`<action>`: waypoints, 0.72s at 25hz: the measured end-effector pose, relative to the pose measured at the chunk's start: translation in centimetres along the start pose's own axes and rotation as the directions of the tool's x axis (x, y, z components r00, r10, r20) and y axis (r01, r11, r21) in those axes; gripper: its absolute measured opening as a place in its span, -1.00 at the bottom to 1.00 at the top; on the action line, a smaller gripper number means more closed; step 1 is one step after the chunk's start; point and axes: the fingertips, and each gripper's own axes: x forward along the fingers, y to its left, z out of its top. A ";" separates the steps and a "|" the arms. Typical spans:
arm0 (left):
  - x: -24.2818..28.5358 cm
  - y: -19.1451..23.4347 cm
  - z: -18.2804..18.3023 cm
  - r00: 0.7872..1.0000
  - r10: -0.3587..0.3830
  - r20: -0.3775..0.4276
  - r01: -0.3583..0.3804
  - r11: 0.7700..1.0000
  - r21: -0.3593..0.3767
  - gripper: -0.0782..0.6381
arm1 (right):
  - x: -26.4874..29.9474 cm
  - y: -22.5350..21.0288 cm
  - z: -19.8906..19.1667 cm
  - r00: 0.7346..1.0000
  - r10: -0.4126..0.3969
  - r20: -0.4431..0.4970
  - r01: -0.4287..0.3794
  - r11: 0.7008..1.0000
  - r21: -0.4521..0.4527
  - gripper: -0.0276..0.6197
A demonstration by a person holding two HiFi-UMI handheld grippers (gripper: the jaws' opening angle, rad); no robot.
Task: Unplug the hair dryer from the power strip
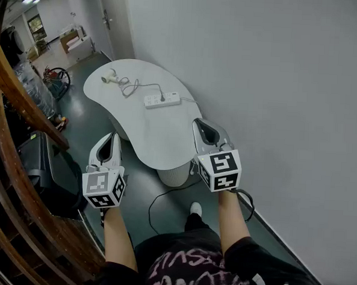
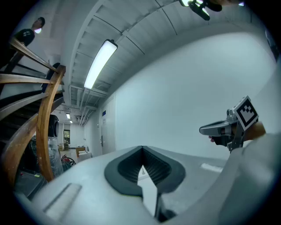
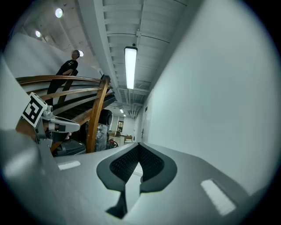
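Note:
In the head view a white hair dryer point(image 1: 110, 76) lies at the far end of a white kidney-shaped table point(image 1: 166, 138). Its cord point(image 1: 137, 86) runs to a plug point(image 1: 164, 97) seated in a white power strip point(image 1: 162, 100) at mid-table. My left gripper point(image 1: 112, 135) hovers level off the table's near left edge, jaws together and empty. My right gripper point(image 1: 198, 121) hovers level over the near right edge, also shut and empty. Both are well short of the strip. Each gripper view shows closed pads and the other gripper: the right gripper point(image 2: 205, 129) and the left gripper point(image 3: 73, 127).
A curved wooden stair railing point(image 1: 24, 105) runs along the left, with a dark case point(image 1: 50, 173) on the floor below it. A white wall point(image 1: 278, 85) stands close on the right. A black cable point(image 1: 163, 198) loops on the floor by the table's pedestal point(image 1: 173, 176). A person point(image 3: 66, 72) stands on the stairs.

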 end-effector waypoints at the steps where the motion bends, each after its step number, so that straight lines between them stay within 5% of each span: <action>1: 0.0 -0.1 0.0 1.000 0.000 0.001 0.000 1.000 0.002 -0.78 | 0.0 0.0 0.0 1.000 0.002 0.001 -0.002 1.000 0.004 -0.88; 18: -1.0 0.0 -0.7 1.000 -0.010 -0.009 0.010 1.000 0.006 -0.78 | -0.8 0.7 0.7 0.999 -0.004 0.052 0.002 1.000 0.024 -0.88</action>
